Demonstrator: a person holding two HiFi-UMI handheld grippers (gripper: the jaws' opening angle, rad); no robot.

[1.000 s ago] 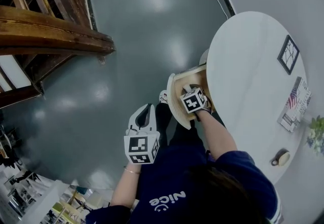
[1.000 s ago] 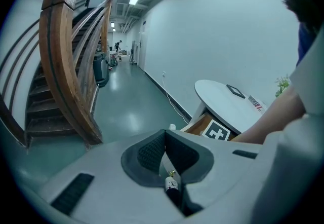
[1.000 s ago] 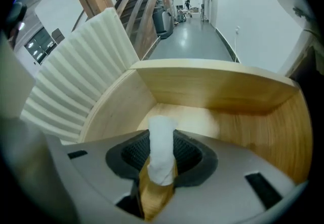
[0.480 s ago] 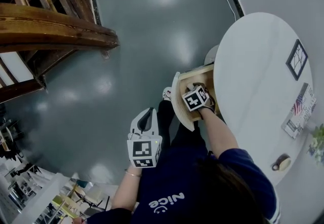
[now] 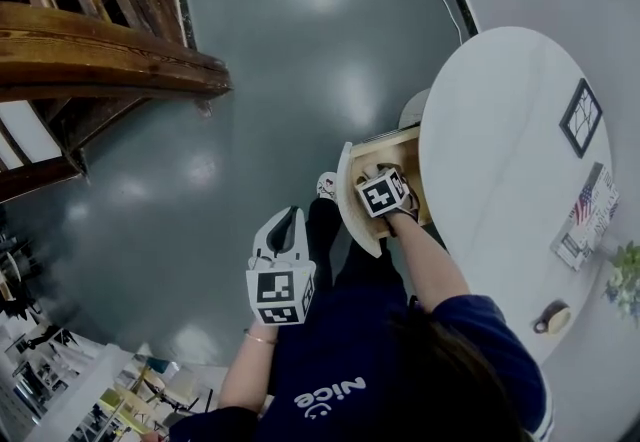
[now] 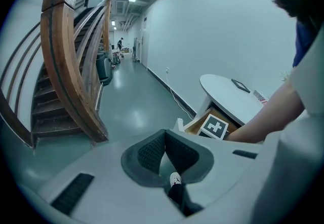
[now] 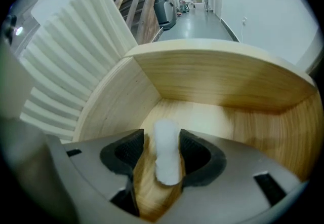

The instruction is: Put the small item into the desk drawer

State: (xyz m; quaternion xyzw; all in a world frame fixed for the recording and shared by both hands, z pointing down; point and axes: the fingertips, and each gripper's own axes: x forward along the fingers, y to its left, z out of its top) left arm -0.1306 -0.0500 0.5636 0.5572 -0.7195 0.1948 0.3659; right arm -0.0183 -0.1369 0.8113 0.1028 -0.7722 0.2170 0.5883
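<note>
Table [image 5: 500,130]: round and white, cut off at the right edge of the head view.
Drawer [image 5: 352,192]: pulled out from under the table, pale wood inside.
Shirt [image 5: 330,370]: "Nice" is printed on it, seen upside down.
Left gripper [image 6: 164,139]: held over the floor where it was a second ago, jaws closed on nothing.
Right gripper [image 7: 162,139]: pointed down into the drawer, jaws just opened wide.
Small item [image 7: 166,159]: white, inside the drawer between the parted pads, nearer the right one. It is hidden in the head view.

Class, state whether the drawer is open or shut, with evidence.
Open: the drawer juts out from under the table, its wooden inside showing.
</note>
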